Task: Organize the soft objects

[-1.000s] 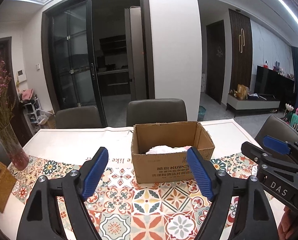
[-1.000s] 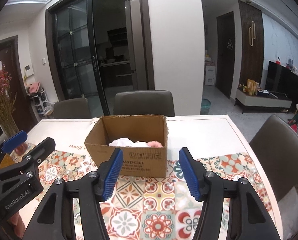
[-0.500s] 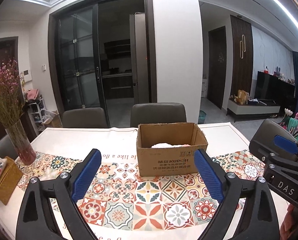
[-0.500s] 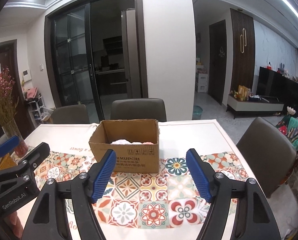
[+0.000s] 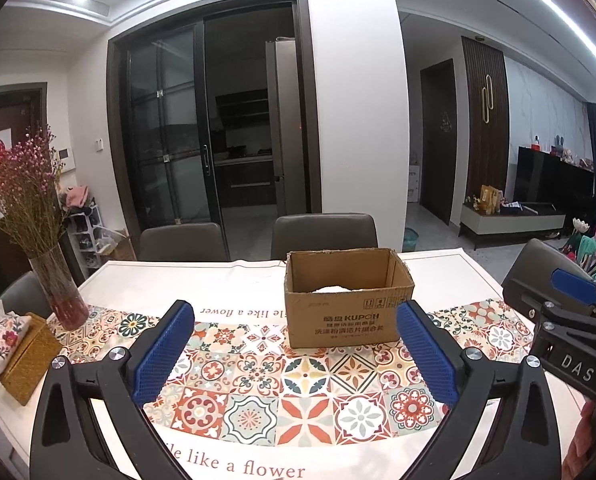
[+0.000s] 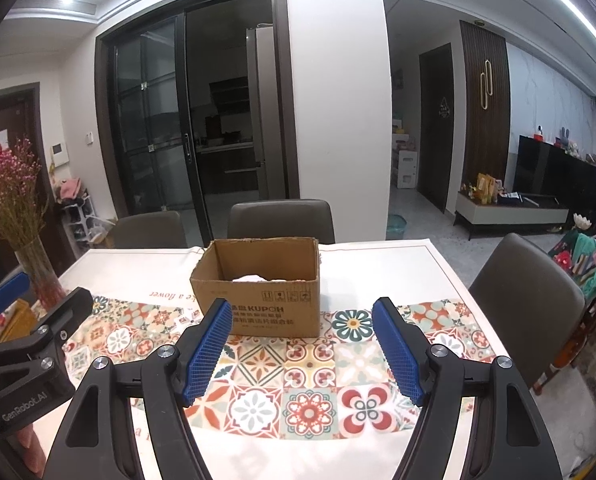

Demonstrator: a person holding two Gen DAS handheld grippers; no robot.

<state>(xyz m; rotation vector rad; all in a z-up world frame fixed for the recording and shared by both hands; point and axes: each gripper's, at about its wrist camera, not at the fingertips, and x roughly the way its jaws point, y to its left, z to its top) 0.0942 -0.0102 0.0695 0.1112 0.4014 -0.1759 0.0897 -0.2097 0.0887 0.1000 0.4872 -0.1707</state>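
So from the left wrist view, the left gripper (image 5: 293,348) is hanging over the patterned table runner (image 5: 257,380) with its blue pads spread about as wide as they go, and they've just been opening further with nothing between them. The cardboard box (image 5: 344,312) sits upright on the table ahead and a bit to the right, and you can just see something white and soft (image 5: 332,289) peeking over its near wall (that's the only soft stuff I can spot anywhere). My read is the drop-off step is basically wrapped up here, since I can't see any loose soft things left on the table. The next move would call for finding another item, if there is one, or just parking the hands. The right gripper pokes in at the right edge. Switching to the right wrist view, the right gripper (image 6: 302,344) has its fingers (image 6: 207,350) apart too, not as wide, empty, touching nothing. The box is straight ahead, well clear of the pads, white fabric (image 6: 253,278) low inside it.
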